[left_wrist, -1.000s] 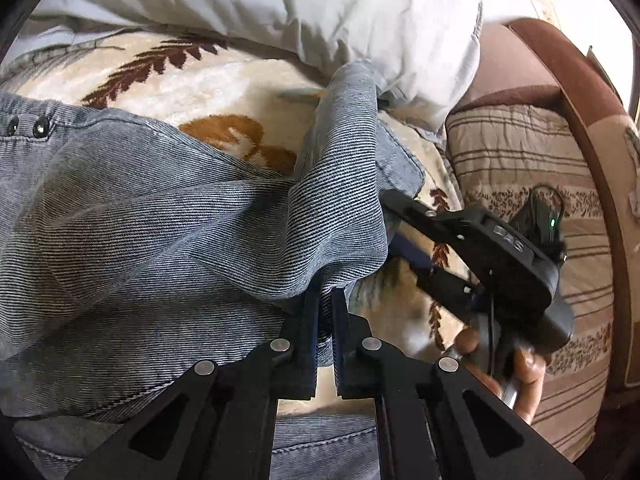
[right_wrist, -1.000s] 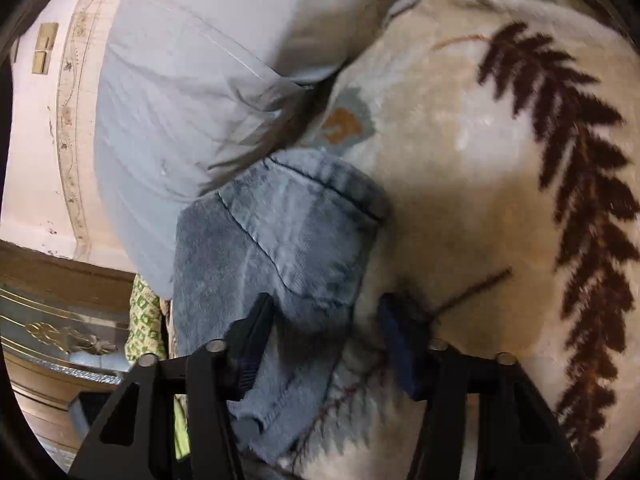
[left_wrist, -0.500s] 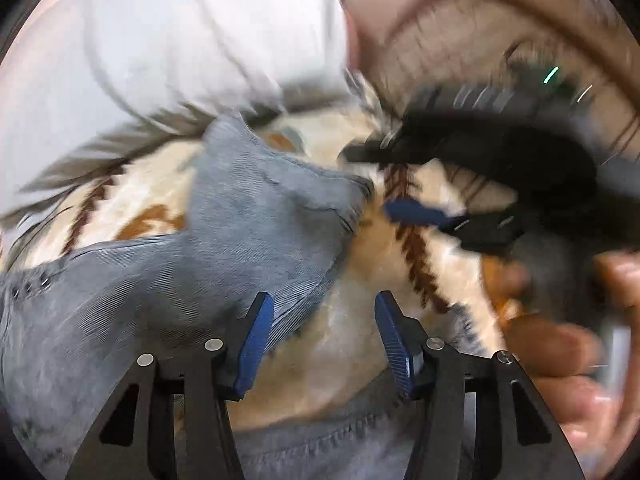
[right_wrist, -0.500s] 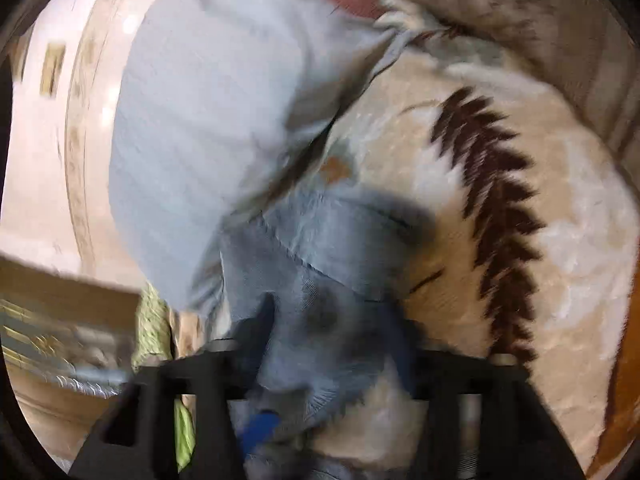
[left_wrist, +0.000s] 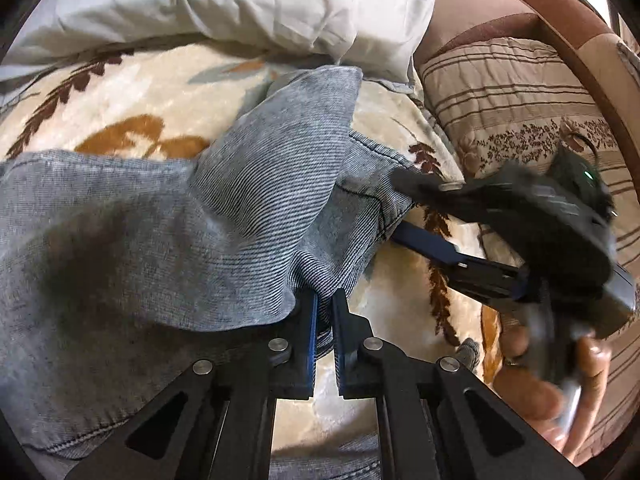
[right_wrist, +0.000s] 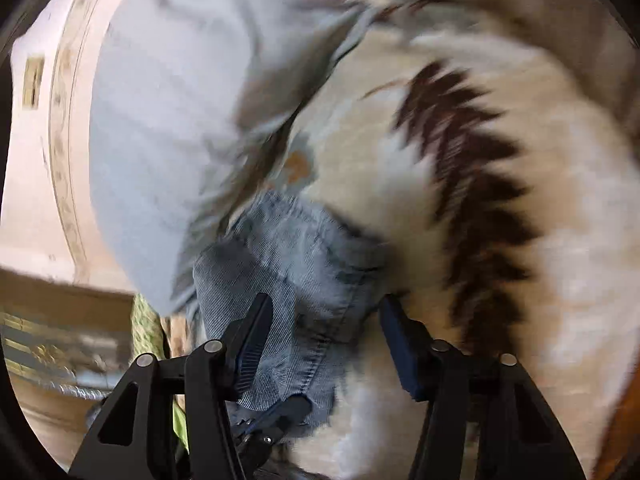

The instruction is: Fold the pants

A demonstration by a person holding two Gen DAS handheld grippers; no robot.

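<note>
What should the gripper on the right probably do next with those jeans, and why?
Probably close the right gripper: its jaws stand open astride the hem of the grey-blue denim pants, which lies slack on the cream leaf-patterned blanket. The left gripper already pinches a fold, so both would then hold cloth.

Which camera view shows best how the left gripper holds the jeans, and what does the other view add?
The left wrist view. It sharply shows the left gripper with jaws shut on a fold of the jeans. The right wrist view is motion-blurred; it shows the jeans' hem end between the open fingers of the right gripper.
</note>
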